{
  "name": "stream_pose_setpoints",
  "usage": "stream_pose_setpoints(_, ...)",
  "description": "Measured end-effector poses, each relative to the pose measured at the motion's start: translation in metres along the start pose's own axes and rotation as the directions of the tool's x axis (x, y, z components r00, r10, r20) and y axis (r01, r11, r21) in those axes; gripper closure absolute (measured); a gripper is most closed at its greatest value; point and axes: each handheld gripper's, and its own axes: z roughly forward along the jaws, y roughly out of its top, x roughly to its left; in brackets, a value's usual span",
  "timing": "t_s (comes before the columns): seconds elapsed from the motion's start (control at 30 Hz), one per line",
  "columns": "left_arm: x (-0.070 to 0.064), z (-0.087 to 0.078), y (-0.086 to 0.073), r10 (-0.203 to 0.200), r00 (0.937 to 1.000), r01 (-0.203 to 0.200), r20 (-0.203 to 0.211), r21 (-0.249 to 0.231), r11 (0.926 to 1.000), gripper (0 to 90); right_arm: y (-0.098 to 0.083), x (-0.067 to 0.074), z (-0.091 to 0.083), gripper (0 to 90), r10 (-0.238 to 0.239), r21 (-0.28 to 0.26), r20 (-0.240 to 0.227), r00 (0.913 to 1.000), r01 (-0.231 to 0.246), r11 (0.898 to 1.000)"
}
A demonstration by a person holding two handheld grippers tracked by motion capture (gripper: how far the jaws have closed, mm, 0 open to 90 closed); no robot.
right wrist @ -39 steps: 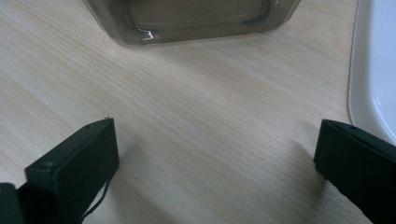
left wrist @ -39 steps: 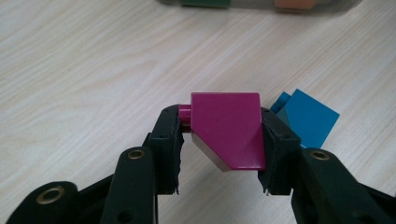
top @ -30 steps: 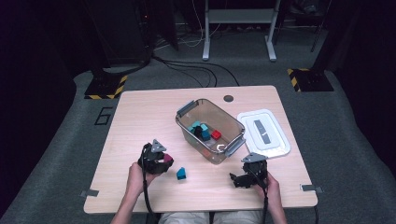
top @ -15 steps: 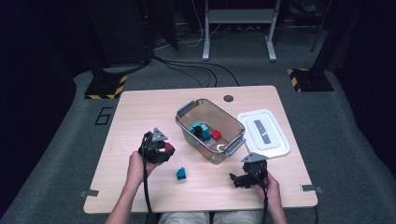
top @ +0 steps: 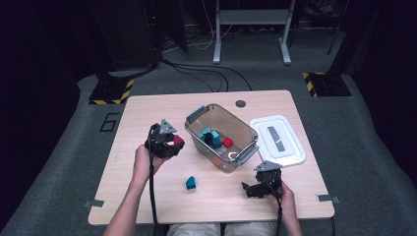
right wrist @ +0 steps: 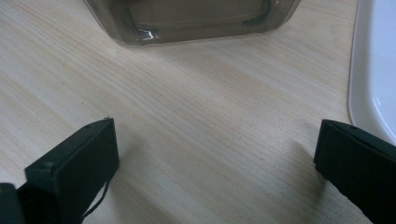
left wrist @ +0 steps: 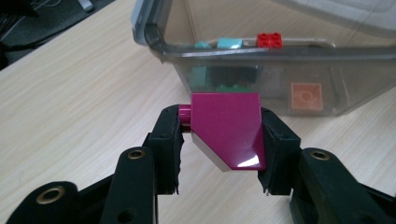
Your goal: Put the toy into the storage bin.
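Bin point(top: 244, 151) between grippers, lid point(top: 278, 141) beside it, teal block point(top: 191, 183) on table point(top: 147, 196). Left gripper point(left wrist: 223, 135) clamped on magenta block point(left wrist: 227, 128); right gripper point(right wrist: 215, 158) wide, empty.

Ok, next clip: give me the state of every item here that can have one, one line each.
left gripper: shut on the magenta block, lifted beside the bin
magenta block: clamped between the jaws, off the table
right gripper: open, holding nothing, low over the table
clear plastic bin: lid off, several blocks inside
white lid: flat on the table, right of the bin
teal block: loose on the table, outside the bin
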Motion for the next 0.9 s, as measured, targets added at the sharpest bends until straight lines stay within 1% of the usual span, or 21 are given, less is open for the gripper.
stream_pose_setpoints(0.03,0.001,-0.001,0.003,0.009,1.0000,-0.009,-0.002,0.003,1.0000,56.3,0.000,0.000,0.000,0.0,0.000,0.000,0.000,1.0000,0.000,1.000)
stream_pose_setpoints(0.23,0.002,-0.001,0.023,0.023,0.9997,-0.023,-0.008,-0.014,0.9996,56.3,0.000,0.000,0.000,0.0,0.000,0.000,-0.001,1.0000,0.000,1.000)
stream_pose_setpoints(0.4,0.000,0.003,0.038,0.037,0.9993,-0.037,-0.004,-0.017,0.9992,56.3,0.000,0.000,0.000,0.0,0.000,0.000,0.000,1.0000,0.000,1.000)
stream_pose_setpoints(0.43,-0.001,0.005,0.042,0.033,0.9994,-0.033,-0.001,-0.020,0.9992,56.3,0.000,0.000,0.000,0.0,0.000,0.001,-0.001,1.0000,0.000,1.000)
stream_pose_setpoints(0.47,-0.001,0.007,0.047,0.041,0.9991,-0.041,-0.002,-0.019,0.9990,56.2,0.000,0.000,0.000,0.0,0.000,0.000,0.000,1.0000,0.000,1.000)
stream_pose_setpoints(0.67,-0.003,0.020,0.063,0.041,0.9990,-0.041,0.017,-0.004,0.9992,56.2,0.000,0.000,0.000,0.0,-0.001,0.000,-0.001,1.0000,0.001,1.000)
stream_pose_setpoints(0.9,-0.006,0.041,0.074,0.046,0.9983,-0.047,0.035,0.020,0.9987,56.3,0.000,0.000,0.000,0.0,-0.001,0.000,-0.001,1.0000,0.001,1.000)
